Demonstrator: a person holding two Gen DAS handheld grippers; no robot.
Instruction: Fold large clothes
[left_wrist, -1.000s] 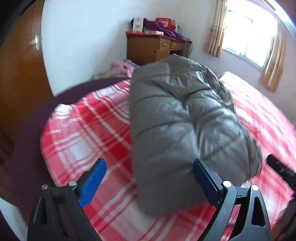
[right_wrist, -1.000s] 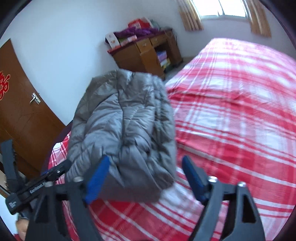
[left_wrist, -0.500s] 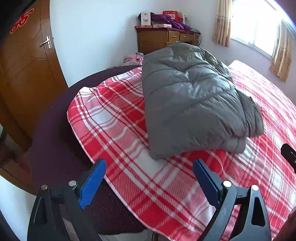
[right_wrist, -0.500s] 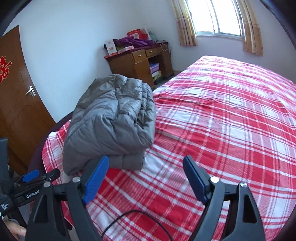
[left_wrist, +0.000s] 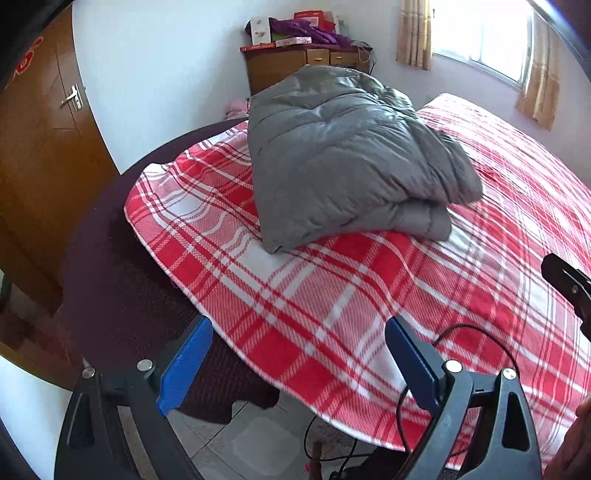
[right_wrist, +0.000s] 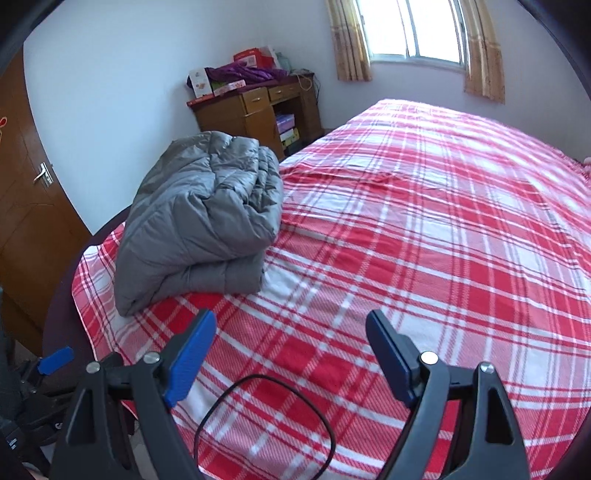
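Observation:
A grey quilted puffer jacket (left_wrist: 343, 162) lies folded in a thick bundle on the red and white plaid bed cover (left_wrist: 332, 306), near the bed's left corner. It also shows in the right wrist view (right_wrist: 203, 221). My left gripper (left_wrist: 295, 365) is open and empty, held back over the bed's near edge, well short of the jacket. My right gripper (right_wrist: 288, 354) is open and empty, above the cover in front of the jacket. The tip of the right gripper (left_wrist: 565, 280) shows at the right edge of the left wrist view.
A dark mattress edge (left_wrist: 122, 229) sticks out left of the cover. A wooden door (left_wrist: 40, 155) stands at left. A wooden desk (right_wrist: 255, 110) piled with boxes and cloth stands by the far wall. A black cable (right_wrist: 266, 417) loops over the cover's near edge. Tiled floor (left_wrist: 240, 446) lies below.
Both grippers have pulled back from the jacket toward the near edge of the bed. The jacket stays folded on the cover and looks smaller and farther off in both views.

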